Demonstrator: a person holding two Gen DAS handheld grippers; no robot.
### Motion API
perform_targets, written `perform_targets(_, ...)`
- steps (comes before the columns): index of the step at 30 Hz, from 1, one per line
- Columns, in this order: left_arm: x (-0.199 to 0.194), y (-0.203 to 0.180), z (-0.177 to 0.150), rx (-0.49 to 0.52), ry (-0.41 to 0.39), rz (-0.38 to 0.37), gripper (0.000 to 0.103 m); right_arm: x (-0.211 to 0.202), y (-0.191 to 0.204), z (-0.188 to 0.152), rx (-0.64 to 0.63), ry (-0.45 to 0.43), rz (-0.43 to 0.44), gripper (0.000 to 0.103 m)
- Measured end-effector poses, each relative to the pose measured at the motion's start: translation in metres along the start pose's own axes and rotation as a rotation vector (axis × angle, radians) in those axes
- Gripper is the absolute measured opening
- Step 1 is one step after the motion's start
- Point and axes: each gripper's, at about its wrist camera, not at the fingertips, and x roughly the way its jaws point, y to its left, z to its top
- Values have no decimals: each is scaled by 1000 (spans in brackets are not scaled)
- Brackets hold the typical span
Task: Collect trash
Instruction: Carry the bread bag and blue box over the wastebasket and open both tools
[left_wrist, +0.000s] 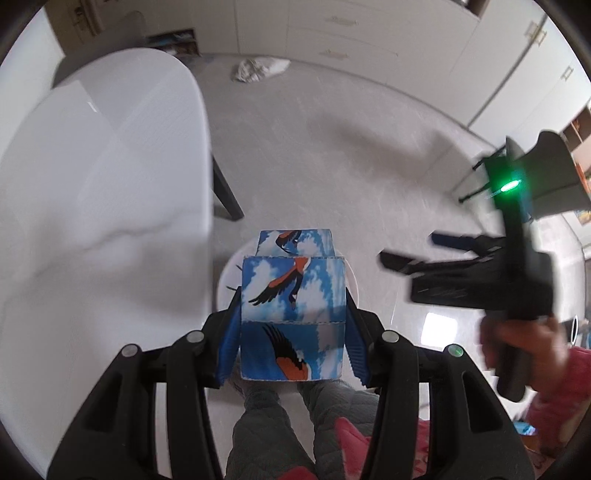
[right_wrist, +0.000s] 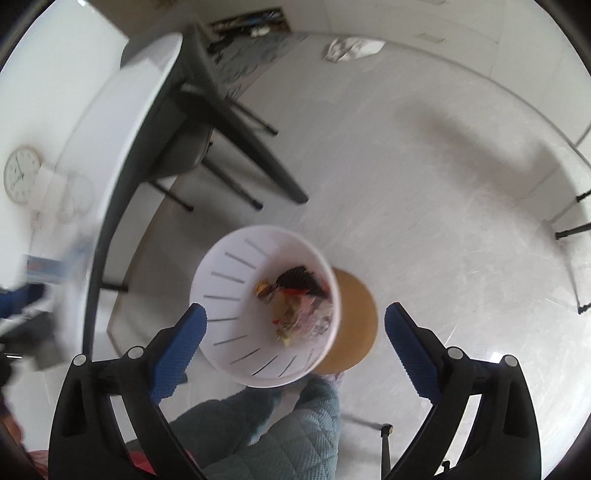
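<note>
My left gripper (left_wrist: 293, 295) is shut on a blue box printed with clouds and orange-black birds (left_wrist: 293, 291), held in the air above the white trash bin (left_wrist: 226, 273), whose rim shows behind the box. My right gripper (right_wrist: 295, 325) is open and empty, hovering above the same white slotted bin (right_wrist: 236, 295), which holds wrappers and other trash (right_wrist: 299, 302). The right gripper also shows in the left wrist view (left_wrist: 410, 251), to the right of the box, with its jaws apart.
A white table (left_wrist: 92, 184) with dark legs stands at the left; it also shows in the right wrist view (right_wrist: 122, 122). A round wooden stool (right_wrist: 354, 321) sits beside the bin. A crumpled white bag (left_wrist: 258, 68) lies on the far floor. My legs are below.
</note>
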Motion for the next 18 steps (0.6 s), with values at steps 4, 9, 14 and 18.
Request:
perform_targets(4,15,-7,2,3,26,-20,48,-20,-9,-4,11,-39,-23,97)
perform_targets(9,18,-9,3,10,31,-25,48,-24,-17,-9,23,-44,-34,97)
perform_targets(14,27,-16,4,19,43,-18,48,-23,-21,-10,26,-44,-42,97)
perform_targets(18,46,-13,2,33,83,0,48,-25,-27,-10,42,-44,-50,97)
